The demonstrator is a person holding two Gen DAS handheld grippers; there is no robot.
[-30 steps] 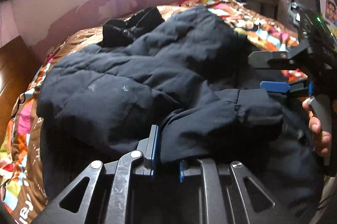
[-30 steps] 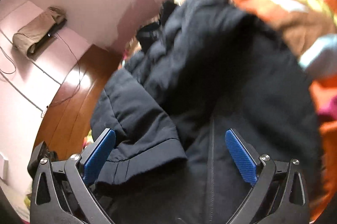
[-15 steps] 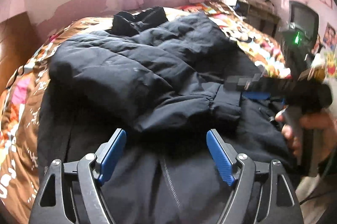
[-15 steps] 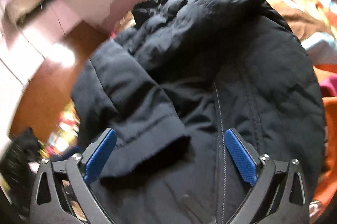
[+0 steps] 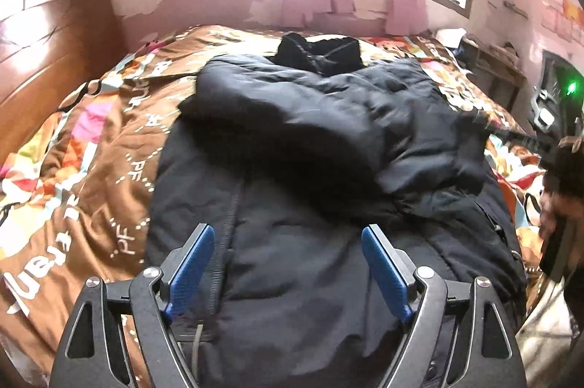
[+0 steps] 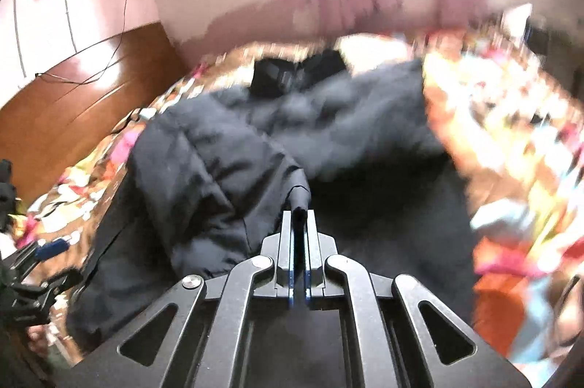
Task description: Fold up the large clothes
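**Right claw pinches the sleeve cuff as the left lets go**

Left wrist view: your left gripper point(image 5: 288, 269) has gone from nearly shut a second ago to wide apart, and its jaws are opening further now. Nothing sits between the blue pads point(image 5: 191, 264); they hang above the lower front of the dark jacket point(image 5: 328, 169), which lies spread on the patterned bedspread point(image 5: 91, 150) with both sleeves folded across its chest. A second dark garment point(image 5: 317, 54) rests just beyond the collar. So the sleeve you carried in is now released.

Right wrist view: your right gripper point(image 6: 300, 223), open around the cuff half a second ago, has snapped closed on a small tuck of the sleeve cuff point(image 6: 299, 194). The fabric rises into the jaws, and the blur suggests you are lifting. That likely means the sleeve is about to be repositioned before the body gets folded.
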